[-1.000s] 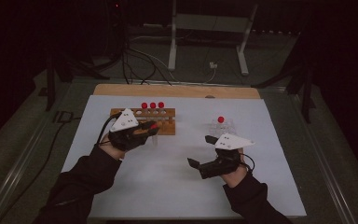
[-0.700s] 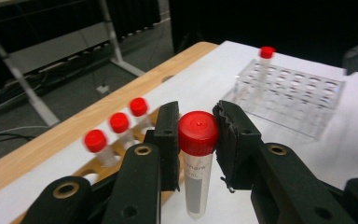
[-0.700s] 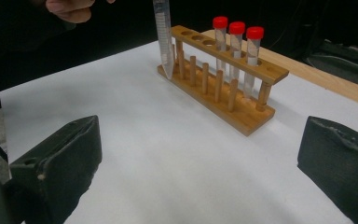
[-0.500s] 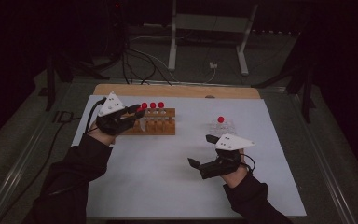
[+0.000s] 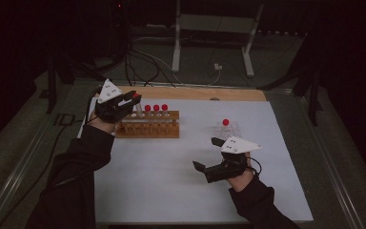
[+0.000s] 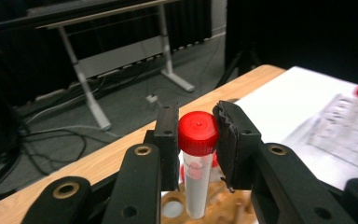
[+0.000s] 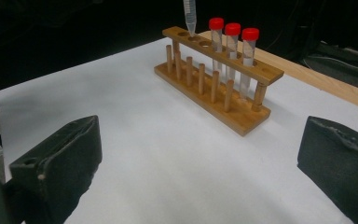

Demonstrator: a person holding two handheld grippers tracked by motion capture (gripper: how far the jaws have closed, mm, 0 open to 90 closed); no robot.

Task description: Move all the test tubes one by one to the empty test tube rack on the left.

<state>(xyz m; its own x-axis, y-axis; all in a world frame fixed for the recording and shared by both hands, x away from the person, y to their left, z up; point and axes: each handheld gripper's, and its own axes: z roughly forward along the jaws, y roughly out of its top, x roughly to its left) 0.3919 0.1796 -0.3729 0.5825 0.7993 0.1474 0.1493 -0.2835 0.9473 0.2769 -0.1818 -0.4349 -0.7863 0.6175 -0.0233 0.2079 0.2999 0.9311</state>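
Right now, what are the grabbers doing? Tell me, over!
Left gripper shut on red-capped tube, tip above wooden rack. Right gripper open, empty. Three tubes racked. Nothing blocking.

Red-capped tube [image 6: 198, 158], wooden-brown rack [image 5: 147, 129]

Free room: bare white table [image 5: 171, 171] between the 2 tools, from the wooden rack [image 5: 147, 129] to the near edge; also the right strip beside the clear rack [image 5: 228, 129].
Obstacles: wooden rack at left rear, 3 red-capped tubes [image 7: 233, 39] standing in its right holes, left holes open. Left tool [image 5: 126, 101] over the rack's left end, clamped on a tube [image 6: 198, 163] whose tip hangs just above a hole. Clear rack at right rear with 1 red cap. Right tool [image 5: 207, 153], jaws wide, low over the near-right table.
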